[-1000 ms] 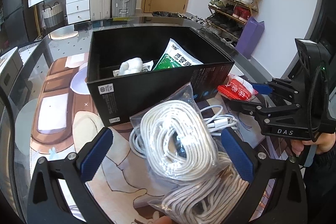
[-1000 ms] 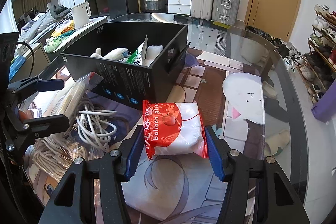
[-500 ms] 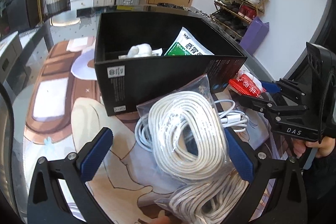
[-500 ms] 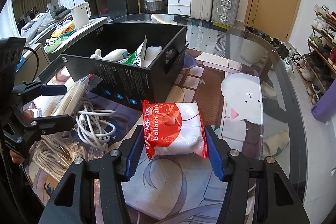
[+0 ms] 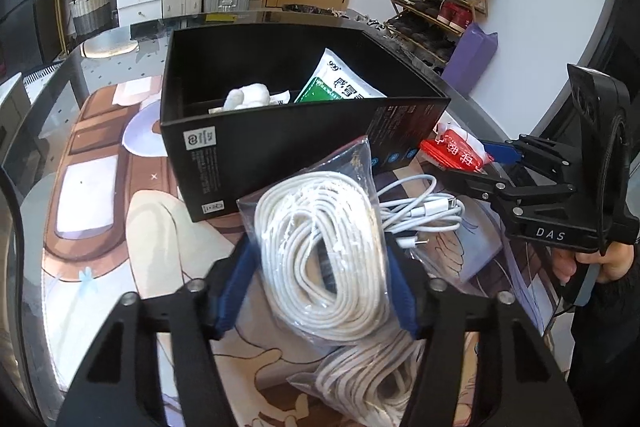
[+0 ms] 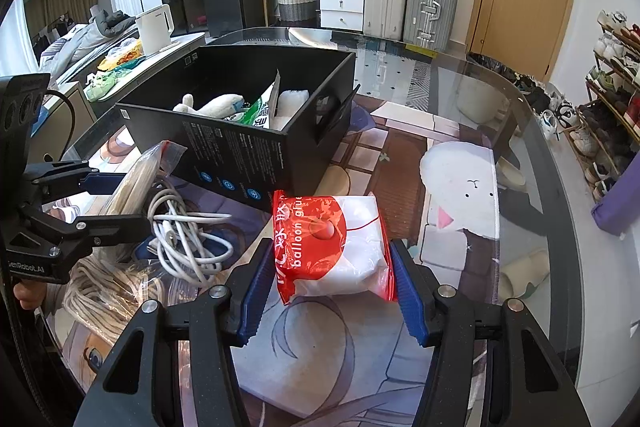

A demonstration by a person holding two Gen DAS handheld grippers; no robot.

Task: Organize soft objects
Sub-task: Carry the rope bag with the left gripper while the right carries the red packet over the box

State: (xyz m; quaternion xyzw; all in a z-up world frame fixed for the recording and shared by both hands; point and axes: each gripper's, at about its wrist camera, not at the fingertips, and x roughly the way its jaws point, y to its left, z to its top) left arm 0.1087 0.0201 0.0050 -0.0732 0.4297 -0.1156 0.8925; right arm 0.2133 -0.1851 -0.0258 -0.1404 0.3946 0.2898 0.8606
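The bagged coil of white cord (image 5: 320, 251) lay on the table before the black box (image 5: 280, 143), my left gripper (image 5: 320, 267) closing its jaws around it, pads nearly touching. A green packet (image 5: 340, 85) and plush toy (image 5: 246, 97) were already boxed. My right gripper (image 6: 332, 263) pinched the balloon glue pack (image 6: 332, 247), angled downward; both awaited boxing.
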